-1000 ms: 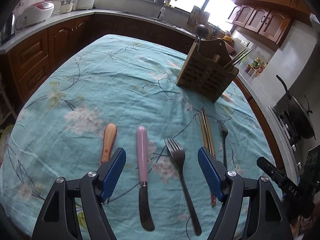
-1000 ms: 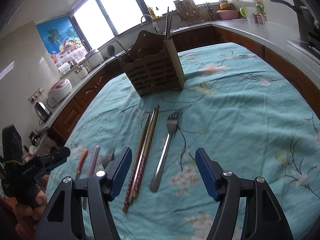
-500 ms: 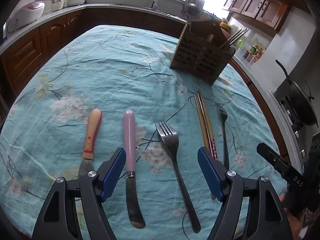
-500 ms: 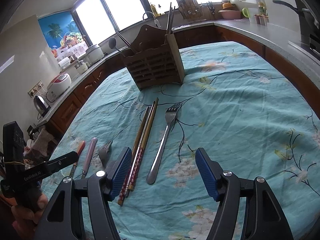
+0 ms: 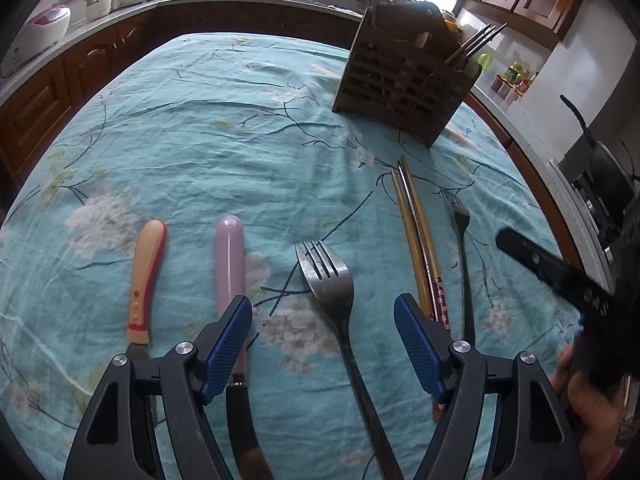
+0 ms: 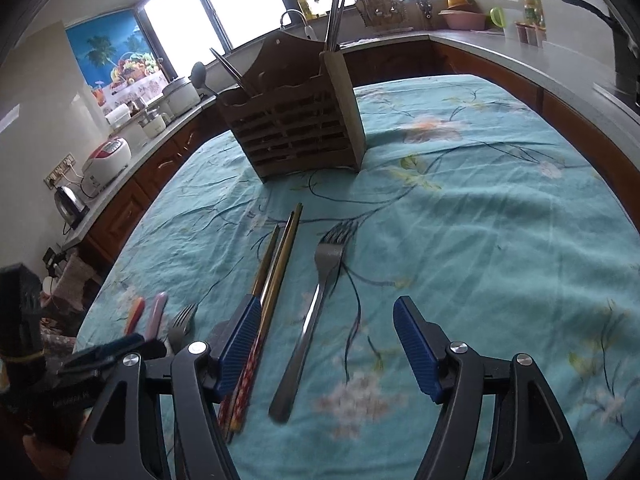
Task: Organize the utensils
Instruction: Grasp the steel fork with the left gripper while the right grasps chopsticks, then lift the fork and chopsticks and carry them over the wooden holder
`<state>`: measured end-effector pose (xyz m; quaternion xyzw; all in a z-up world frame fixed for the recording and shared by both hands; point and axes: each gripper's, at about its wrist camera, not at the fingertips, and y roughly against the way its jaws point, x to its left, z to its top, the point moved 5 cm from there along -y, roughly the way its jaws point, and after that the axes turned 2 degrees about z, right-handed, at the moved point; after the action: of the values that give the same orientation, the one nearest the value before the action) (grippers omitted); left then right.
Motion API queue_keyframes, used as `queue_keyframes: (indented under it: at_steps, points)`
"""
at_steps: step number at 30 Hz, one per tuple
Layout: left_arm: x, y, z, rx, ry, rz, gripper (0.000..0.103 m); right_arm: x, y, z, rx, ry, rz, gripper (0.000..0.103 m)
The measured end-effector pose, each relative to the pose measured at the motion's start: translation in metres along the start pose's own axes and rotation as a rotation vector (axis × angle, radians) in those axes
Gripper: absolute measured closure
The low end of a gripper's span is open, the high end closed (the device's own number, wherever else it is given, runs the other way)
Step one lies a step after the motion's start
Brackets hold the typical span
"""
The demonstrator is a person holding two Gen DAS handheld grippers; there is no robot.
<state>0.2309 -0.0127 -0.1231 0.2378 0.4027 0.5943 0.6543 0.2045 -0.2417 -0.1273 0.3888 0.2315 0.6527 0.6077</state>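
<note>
Both grippers hang low over the table's teal flowered cloth (image 5: pixel 248 128), where the utensils lie in a rough row. The left gripper (image 5: pixel 323 336) is spread wide with nothing pinched; the dark fork (image 5: pixel 332 288) lies on the cloth between its blue pads, touching neither, while the pink-handled knife (image 5: pixel 229 256) runs under the left-side pad. Just beyond that knife rests a smaller knife with a tan and red handle (image 5: pixel 146 276). The right gripper (image 6: pixel 326 340) has its jaws opening, and the shiny fork (image 6: pixel 316 312) lies between them, free of both pads. The bundle of chopsticks (image 6: pixel 276 256) sits just beside that fork, its patterned ends passing under the gripper's left-side pad. Farther back on the cloth stands the slatted wooden utensil holder (image 6: pixel 296 136), upright, with a few chopsticks and a ladle already poking out of its compartments.
</note>
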Motion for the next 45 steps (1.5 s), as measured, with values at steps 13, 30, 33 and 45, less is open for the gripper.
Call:
queue_keyframes:
  at_steps: [13,30,33,45]
  points:
    - [-0.001,-0.024,0.009,0.027,0.002,-0.011,0.061,0.002,-0.059,0.02,0.116,0.054,-0.042,0.046]
    - [0.006,-0.016,0.02,0.034,0.044,-0.048,0.074,-0.004,-0.043,0.032,0.08,-0.016,0.03,0.083]
    - [0.003,-0.002,0.022,0.01,0.033,-0.06,0.074,-0.003,-0.031,0.033,0.063,-0.031,0.053,0.083]
    - [0.0,0.062,0.023,-0.097,0.008,-0.095,0.075,0.011,0.023,0.041,-0.023,-0.053,0.129,0.1]
